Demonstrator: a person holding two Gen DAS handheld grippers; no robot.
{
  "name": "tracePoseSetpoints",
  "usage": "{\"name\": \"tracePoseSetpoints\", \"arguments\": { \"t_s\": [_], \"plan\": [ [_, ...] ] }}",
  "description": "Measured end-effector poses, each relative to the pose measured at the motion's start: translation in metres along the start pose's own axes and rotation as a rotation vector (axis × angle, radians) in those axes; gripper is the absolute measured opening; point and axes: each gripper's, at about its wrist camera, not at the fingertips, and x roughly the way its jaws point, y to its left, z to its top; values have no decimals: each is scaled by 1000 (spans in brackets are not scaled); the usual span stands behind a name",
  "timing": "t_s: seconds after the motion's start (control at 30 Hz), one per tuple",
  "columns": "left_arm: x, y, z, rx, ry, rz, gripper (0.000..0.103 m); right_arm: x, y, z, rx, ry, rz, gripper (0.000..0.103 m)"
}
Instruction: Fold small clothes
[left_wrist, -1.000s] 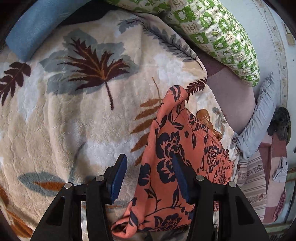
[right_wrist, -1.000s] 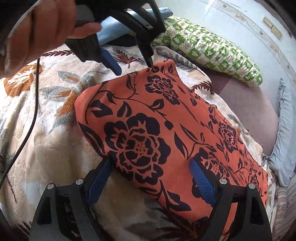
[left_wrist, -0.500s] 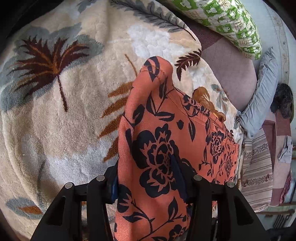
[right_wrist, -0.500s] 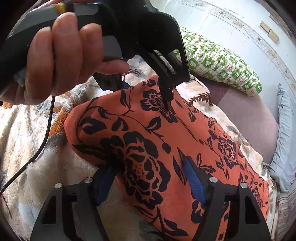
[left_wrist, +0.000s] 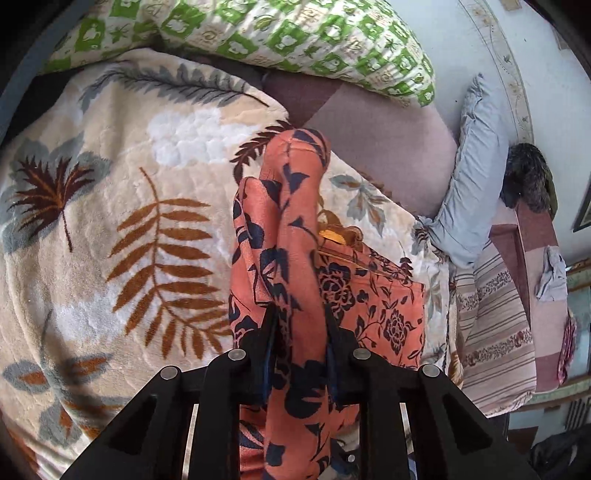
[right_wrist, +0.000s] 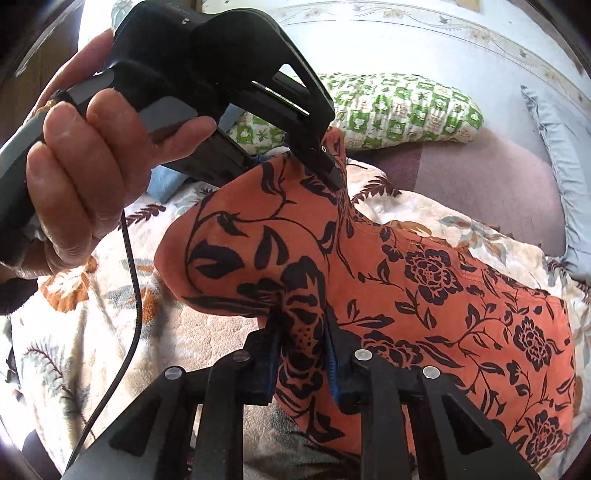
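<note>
Cloth fills the gap between both pairs of our fingers. On our left, the left gripper (left_wrist: 299, 325) has just been closing, and its black fingers with blue pads (left_wrist: 269, 354) now pinch a bunched fold of the orange garment printed with dark navy flowers and leaves (left_wrist: 295, 236). In the left wrist view that fold rises away from the fingertips as a narrow ridge, its far tip standing over the edge of the cream plush blanket patterned with brown and grey leaves (left_wrist: 110, 221), while the rest of the garment spreads flat on the blanket to the right of the fingers. Beyond it lie a green-and-white checked pillow (left_wrist: 295, 37) and, further right, a pale blue cushion (left_wrist: 476, 177). In the right wrist view we see the bare hand (right_wrist: 77, 177) wrapped round the left gripper's black handle at upper left, a thin black cable (right_wrist: 135, 295) hanging below it, and that gripper's tips biting the garment's raised corner. To our right, the right gripper (right_wrist: 301, 339) has also just been closing; its fingers clamp a gathered pleat at the garment's near edge, lifted off the blanket, and the cloth slopes down from there to lie spread at the right.
</note>
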Motion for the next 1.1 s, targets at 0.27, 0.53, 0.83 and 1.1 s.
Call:
{"name": "tracePoseSetpoints", "arguments": {
  "t_s": [0.27, 0.53, 0.83, 1.1],
  "plan": [
    [61, -77, -32, 102, 104, 15, 15, -27, -107, -36, 398, 47, 78, 19],
    [145, -105, -60, 112, 227, 204, 15, -38, -191, -107, 696, 108, 102, 22],
    [39, -122, -56, 150, 137, 86, 27, -51, -181, -91, 661, 54, 139, 37],
    [-51, -11, -45, -86, -27, 102, 37, -34, -158, -51, 606, 49, 199, 49]
  ]
}}
